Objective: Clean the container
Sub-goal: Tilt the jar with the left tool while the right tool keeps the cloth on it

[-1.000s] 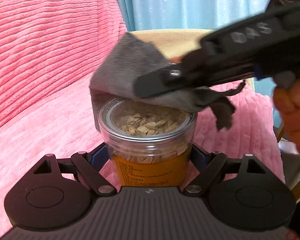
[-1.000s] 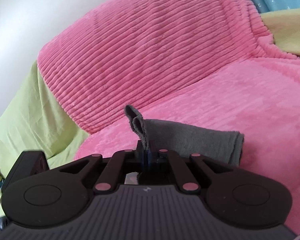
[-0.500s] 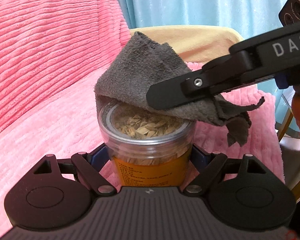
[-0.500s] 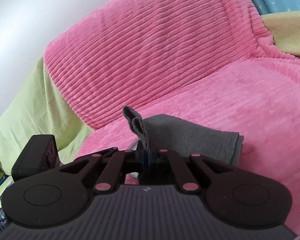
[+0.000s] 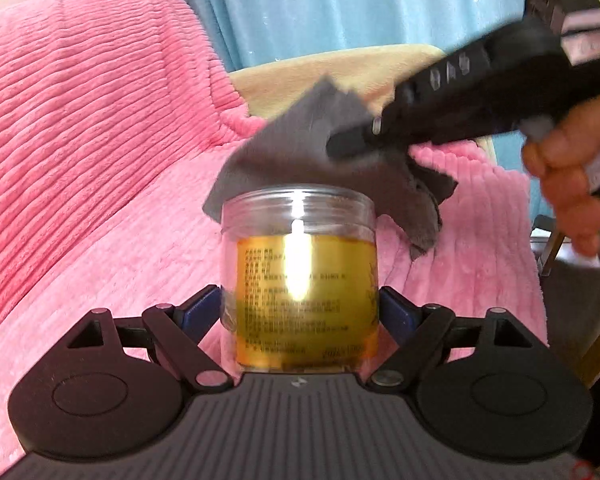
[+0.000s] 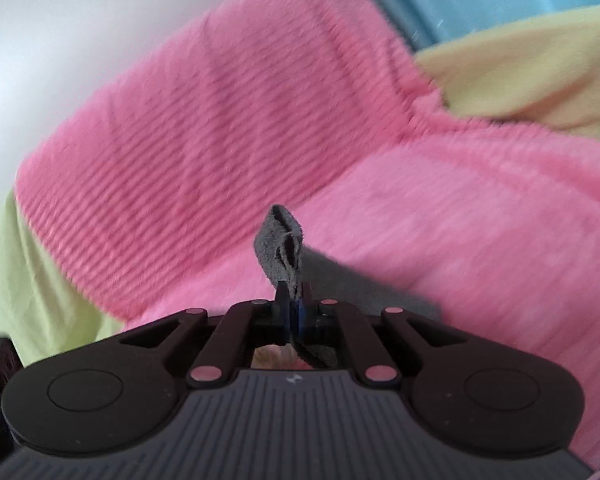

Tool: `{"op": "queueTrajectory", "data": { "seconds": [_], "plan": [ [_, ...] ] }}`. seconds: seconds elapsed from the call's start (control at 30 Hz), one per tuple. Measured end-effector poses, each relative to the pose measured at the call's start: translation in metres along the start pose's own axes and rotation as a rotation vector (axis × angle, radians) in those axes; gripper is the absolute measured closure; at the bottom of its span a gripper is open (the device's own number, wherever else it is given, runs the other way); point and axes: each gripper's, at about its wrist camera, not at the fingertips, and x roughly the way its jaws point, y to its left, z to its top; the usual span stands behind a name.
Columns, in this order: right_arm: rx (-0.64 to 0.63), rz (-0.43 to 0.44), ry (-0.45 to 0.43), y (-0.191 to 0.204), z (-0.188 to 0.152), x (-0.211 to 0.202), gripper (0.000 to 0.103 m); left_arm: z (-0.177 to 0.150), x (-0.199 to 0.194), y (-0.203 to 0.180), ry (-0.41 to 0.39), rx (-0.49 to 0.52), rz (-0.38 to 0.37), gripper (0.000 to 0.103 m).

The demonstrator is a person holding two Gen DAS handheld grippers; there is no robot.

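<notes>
Hand [image 5: 568, 168] angled down — cloth [image 5: 300, 152] over jar [image 5: 299, 276]

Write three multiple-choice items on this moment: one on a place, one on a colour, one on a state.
1. Where is the grey cloth?
A. behind and above the jar's top
B. under the jar
C. inside the jar

2. What colour is the label on the clear jar?
A. blue
B. orange-yellow
C. white

3. How is the left gripper?
A. open, apart from the jar
B. shut on the jar
C. shut on the cloth

Answers:
1 A, it hangs from the right gripper over the lid.
2 B, the label shows orange-yellow.
3 B, both fingers press the jar's sides.
</notes>
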Motion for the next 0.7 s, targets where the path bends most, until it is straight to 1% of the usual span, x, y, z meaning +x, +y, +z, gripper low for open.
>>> {"op": "queueTrajectory", "data": {
  "seconds": [0.1, 0.2, 0.37, 0.4, 0.47, 0.5, 0.53, 0.6, 0.67, 0.7],
  "plan": [
    [-0.006, 0.006, -0.033, 0.001, 0.001, -0.007, 0.1, 0.0, 0.002, -0.004, -0.009, -0.008, 0.008, 0.018],
    [-0.007, -0.008, -0.044, 0.002, -0.002, -0.007, 0.1, 0.006, 0.027, 0.024, -0.022, -0.016, 0.011, 0.018],
    [-0.019, -0.032, -0.075, 0.003, -0.003, -0.01, 0.1, 0.013, 0.052, 0.042, -0.04, -0.029, 0.027, 0.016],
    [-0.027, -0.045, -0.089, 0.004, -0.002, -0.01, 0.1, 0.015, 0.063, 0.051, -0.038, -0.03, 0.027, 0.015],
    [-0.056, -0.077, -0.126, 0.005, -0.001, -0.012, 0.1, 0.014, 0.071, 0.055, -0.022, -0.028, 0.026, 0.015],
    [-0.077, -0.089, -0.143, 0.008, -0.001, -0.014, 0.1, 0.015, 0.078, 0.06, -0.012, -0.02, 0.026, 0.018],
    [-0.094, -0.086, -0.153, 0.01, 0.0, -0.015, 0.1, 0.017, 0.083, 0.065, -0.007, -0.012, 0.023, 0.018],
    [-0.084, -0.024, -0.121, 0.013, 0.0, -0.008, 0.1, 0.019, 0.088, 0.072, -0.004, 0.003, 0.017, 0.018],
    [-0.08, 0.017, -0.082, 0.018, -0.006, -0.001, 0.1, 0.021, 0.091, 0.081, -0.001, 0.024, 0.014, 0.018],
    [-0.105, -0.002, -0.089, 0.021, -0.006, -0.001, 0.1, 0.02, 0.089, 0.084, 0.004, 0.047, 0.025, 0.018]
  ]
}}
